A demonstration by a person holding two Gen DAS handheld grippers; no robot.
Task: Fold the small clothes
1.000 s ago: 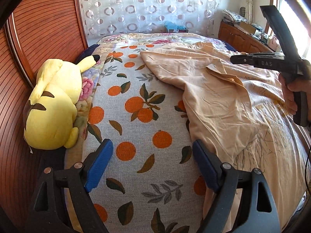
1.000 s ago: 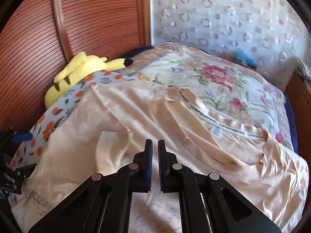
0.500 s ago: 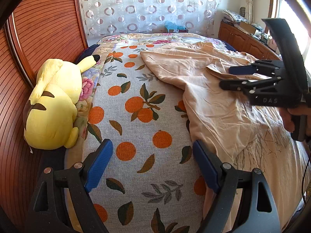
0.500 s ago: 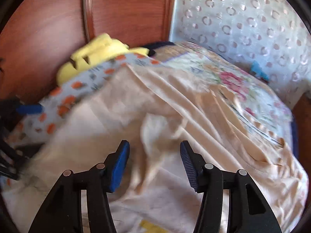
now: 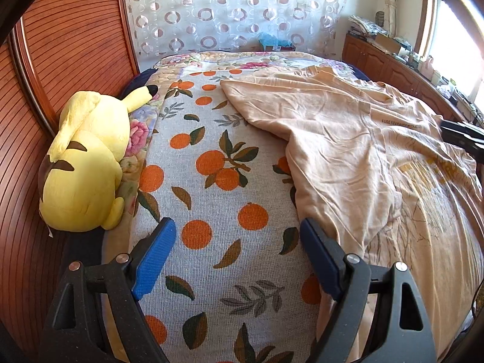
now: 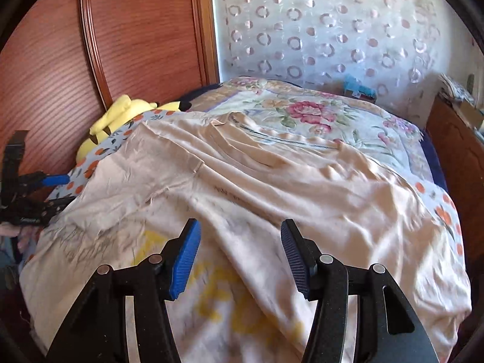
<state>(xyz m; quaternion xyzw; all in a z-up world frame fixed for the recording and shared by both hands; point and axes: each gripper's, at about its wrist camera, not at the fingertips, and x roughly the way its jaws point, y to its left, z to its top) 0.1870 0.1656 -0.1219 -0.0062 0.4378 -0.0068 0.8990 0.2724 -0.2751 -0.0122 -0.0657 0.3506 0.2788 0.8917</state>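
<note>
One peach shirt [image 5: 348, 151] lies rumpled on one bed [image 5: 211, 211], spreading from the centre toward 3 o'clock in the left wrist view. One yellow plush toy [image 5: 84, 163] sits at 9 o'clock. Two tongs are in play: the left tongs [image 5: 239, 260] at 6 o'clock there, the right tongs [image 6: 240, 260] at 6 o'clock in the right wrist view. One patterned curtain [image 5: 227, 12] hangs at 12 o'clock.
</note>
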